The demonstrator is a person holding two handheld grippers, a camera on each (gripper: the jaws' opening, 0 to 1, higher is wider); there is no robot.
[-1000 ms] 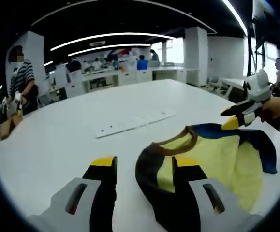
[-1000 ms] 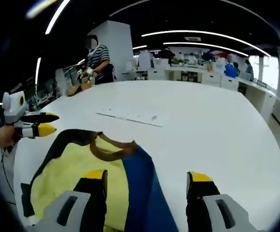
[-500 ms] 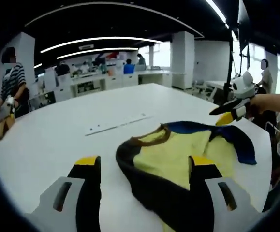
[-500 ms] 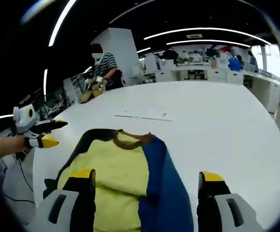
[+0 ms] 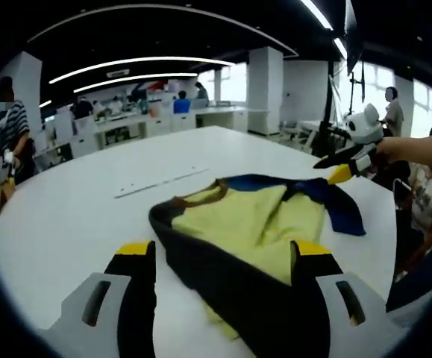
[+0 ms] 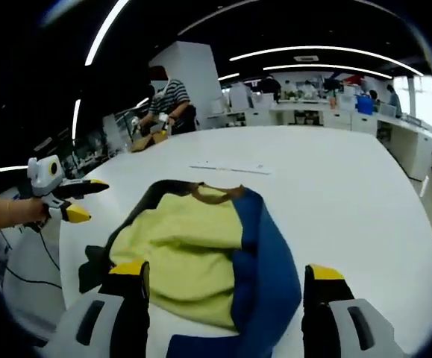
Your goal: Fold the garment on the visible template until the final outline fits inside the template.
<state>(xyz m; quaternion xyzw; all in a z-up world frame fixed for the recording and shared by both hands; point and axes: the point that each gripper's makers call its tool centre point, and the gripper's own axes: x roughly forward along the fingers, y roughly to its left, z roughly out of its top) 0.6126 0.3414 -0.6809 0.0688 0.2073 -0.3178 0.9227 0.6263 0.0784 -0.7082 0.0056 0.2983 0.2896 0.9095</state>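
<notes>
A crumpled garment (image 5: 253, 224), yellow in the body with a brown collar, a black side and a blue side, lies bunched on the white table (image 5: 74, 216). My left gripper (image 5: 223, 250) stands open just short of its black edge, holding nothing. A hand holds my right gripper (image 5: 325, 171) open at the blue sleeve's far end. In the right gripper view the garment (image 6: 186, 239) lies ahead of my open right gripper (image 6: 227, 272), blue side nearest. Off the garment's black corner, my left gripper (image 6: 98, 201) hangs open.
A thin white strip (image 5: 160, 181) with small marks lies flat on the table beyond the garment, also seen as the strip (image 6: 230, 168). A person in a striped shirt (image 6: 169, 104) stands at the table's far edge. Desks and people fill the background.
Both views have pulled back from the garment, so more of it shows. The garment looks more bunched than a second ago. Both grippers stay open.
</notes>
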